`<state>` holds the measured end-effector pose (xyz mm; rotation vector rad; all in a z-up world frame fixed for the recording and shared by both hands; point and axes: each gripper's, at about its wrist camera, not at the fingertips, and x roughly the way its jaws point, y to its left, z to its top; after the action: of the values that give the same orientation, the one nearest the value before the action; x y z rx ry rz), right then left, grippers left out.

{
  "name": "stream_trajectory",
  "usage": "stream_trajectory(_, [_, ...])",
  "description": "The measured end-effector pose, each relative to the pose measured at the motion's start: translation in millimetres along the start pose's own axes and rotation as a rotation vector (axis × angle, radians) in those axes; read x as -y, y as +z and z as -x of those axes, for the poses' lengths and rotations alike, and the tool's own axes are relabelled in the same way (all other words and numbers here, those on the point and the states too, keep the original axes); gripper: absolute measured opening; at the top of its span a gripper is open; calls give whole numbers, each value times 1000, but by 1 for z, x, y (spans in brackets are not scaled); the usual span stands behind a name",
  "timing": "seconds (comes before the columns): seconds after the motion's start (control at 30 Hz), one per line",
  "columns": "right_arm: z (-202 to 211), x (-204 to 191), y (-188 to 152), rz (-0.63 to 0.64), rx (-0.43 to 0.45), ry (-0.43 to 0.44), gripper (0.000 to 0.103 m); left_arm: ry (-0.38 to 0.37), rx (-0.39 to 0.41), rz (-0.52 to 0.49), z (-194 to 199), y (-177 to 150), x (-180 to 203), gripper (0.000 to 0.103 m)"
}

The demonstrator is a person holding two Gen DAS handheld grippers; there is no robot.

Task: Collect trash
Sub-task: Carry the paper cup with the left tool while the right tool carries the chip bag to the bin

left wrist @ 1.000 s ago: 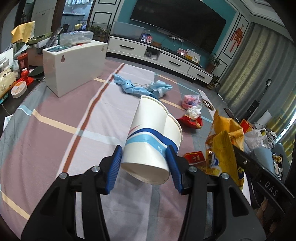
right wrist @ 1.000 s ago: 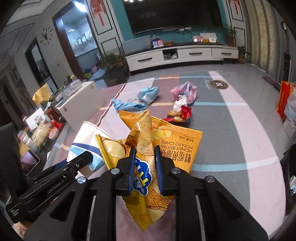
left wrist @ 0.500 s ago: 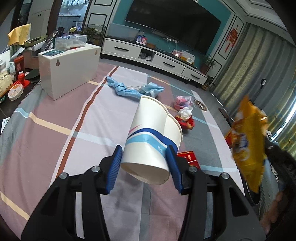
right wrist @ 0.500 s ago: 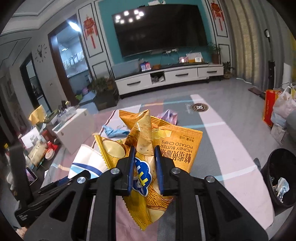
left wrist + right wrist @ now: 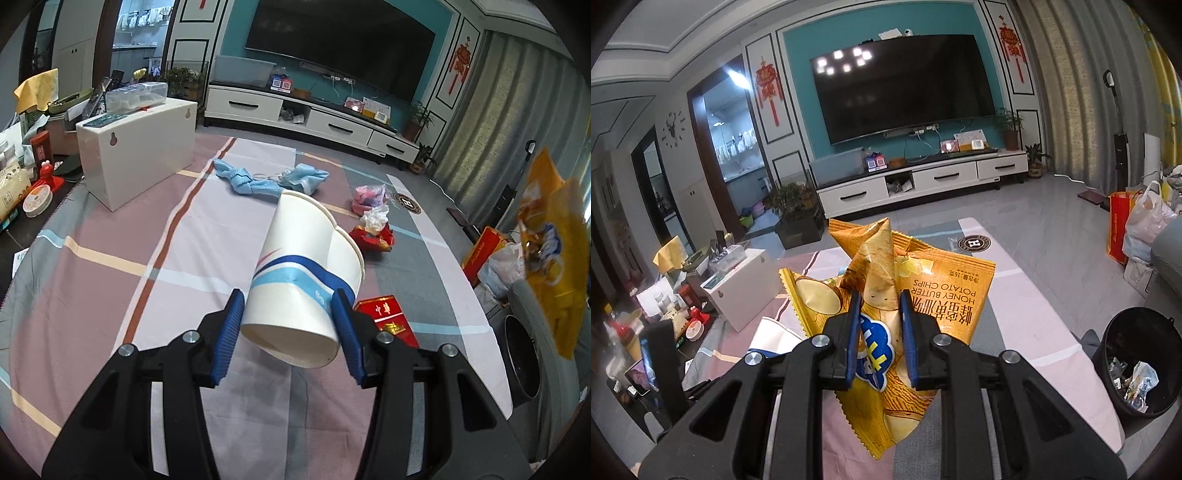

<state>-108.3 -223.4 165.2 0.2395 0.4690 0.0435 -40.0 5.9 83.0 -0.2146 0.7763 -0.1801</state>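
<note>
Trash-wise, both grippers have something. The left gripper [image 5: 287, 325] is clamped on a stack of paper cups [image 5: 304, 280], blue pads pressing either side near the base, so the cups stick out forward and up from the fingers, tilted with the open rims pointing away toward the far end of the cloth [image 5: 110, 266]. They're held in the air above the striped cloth, not resting on it.

The right gripper [image 5: 878, 325] is pinched tight on a yellow chip bag [image 5: 923, 295], fingers squeezing the crumpled middle so the bag fans out above and hangs below them. From the left camera the same bag [image 5: 554, 251] shows as a blur at the far right edge, up above a black bin [image 5: 524, 354]. In the right view the bin [image 5: 1141, 354] sits low and to the right of the bag, well off to the side, already holding some wrappers.

Still lying on the cloth: a blue rag [image 5: 266, 181] twisted up beyond the cups, a pink wad [image 5: 369, 194], a white tissue on a red wrapper [image 5: 373, 232], and a red box [image 5: 388, 314] just beside the right-hand finger of the left gripper. A white case [image 5: 136, 155] stands at the left edge of the cloth. A TV [image 5: 901, 85] fills the far wall.
</note>
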Motion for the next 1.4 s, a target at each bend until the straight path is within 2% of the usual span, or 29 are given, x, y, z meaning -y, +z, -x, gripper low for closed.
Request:
stream_trajectory(0.3, [18,5,5,17,57,-34,21,18,10,-57,3,-6,17,50])
stream_trajectory(0.47, [28,14,9,4,72,-28,21,12,67,-99,21,-4,38,50])
stream_trajectory(0.63, [45,27,16,-13,111,-36,21,-65,104,-142,41,-3,75,50])
stream_trajectory(0.8, [69,58,22,-65,170,-92,21,-140,169,-195,61,-5,119,50])
stream_trajectory(1.03, [105,110,25,-167,255,-269,21,-282,226,-216,80,-9,172,50])
stream_trajectory(1.23, [130,161,17,-273,288,-357,21,-416,205,-249,76,-17,217,50])
stream_trajectory(1.4, [139,206,0,-384,275,-424,22,-545,108,-270,51,-28,253,50])
